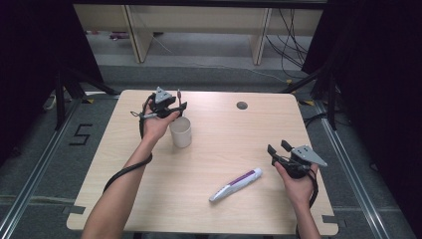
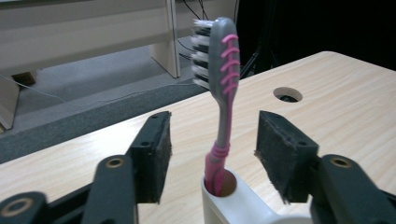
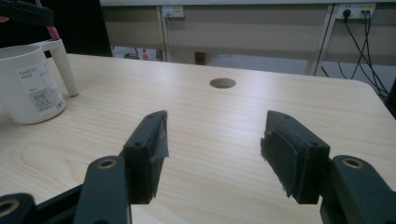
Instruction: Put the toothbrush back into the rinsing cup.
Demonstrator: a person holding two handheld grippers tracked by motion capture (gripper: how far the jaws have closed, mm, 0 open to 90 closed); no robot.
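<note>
Toothbrush [image 2: 223,88], grey and pink, stands in the white mug's [image 1: 180,131] handle slot; placing looks done.
Left gripper [image 2: 212,151] spread around it; right gripper [image 3: 212,156] spread, purple-and-white toothpaste tube [image 1: 236,184] untouched on the near surface [image 1: 224,144].

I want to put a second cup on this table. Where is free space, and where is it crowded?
Free: the wide bare strip between the white mug and the right gripper, below the cable hole; also the near left corner of the table. Crowded: around the mug, where the left gripper flanks the toothbrush, and beside the toothpaste tube.
</note>
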